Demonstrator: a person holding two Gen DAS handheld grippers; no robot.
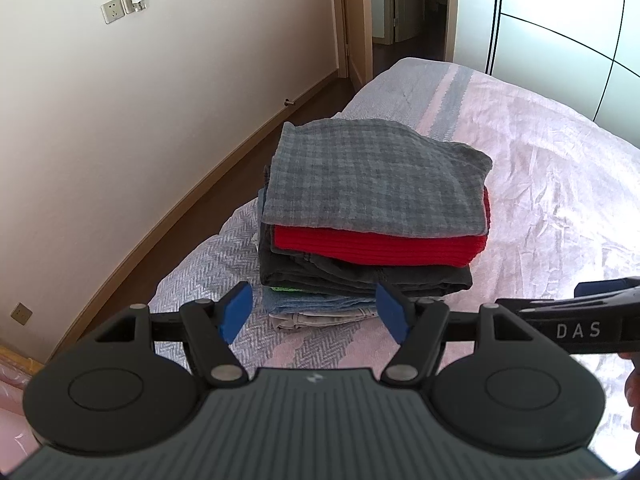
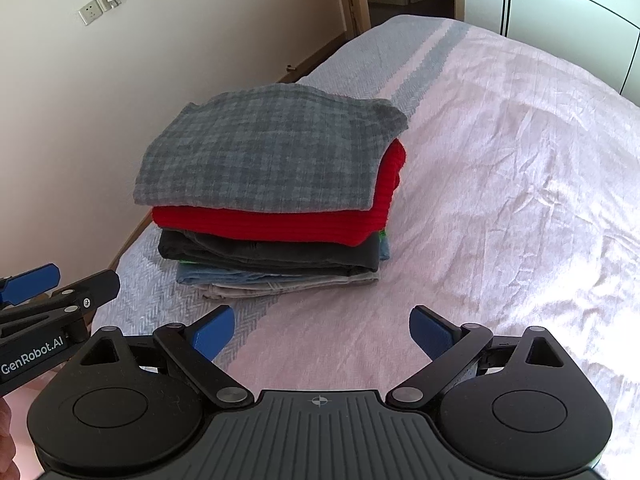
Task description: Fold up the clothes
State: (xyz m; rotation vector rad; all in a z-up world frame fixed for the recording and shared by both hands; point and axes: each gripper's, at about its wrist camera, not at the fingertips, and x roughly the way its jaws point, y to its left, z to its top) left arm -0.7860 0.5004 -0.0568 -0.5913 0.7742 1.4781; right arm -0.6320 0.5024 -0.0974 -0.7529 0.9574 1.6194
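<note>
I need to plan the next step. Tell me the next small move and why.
Probably draw both grippers back from the pile. It already sits folded and stacked on the bed, and the left gripper and right gripper are open, holding nothing. No unfolded garment shows.

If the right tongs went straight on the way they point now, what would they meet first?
Probably the bedspread. The right tongs stand open and empty, angled down at bare cover; the stack of folded clothes sits left of that line. Depth is uncertain.

Soft checked cloth (image 1: 372,176) tops a ribbed red knit (image 1: 372,246); the pink bedspread (image 2: 500,200) looks crinkled and faintly glossy.
</note>
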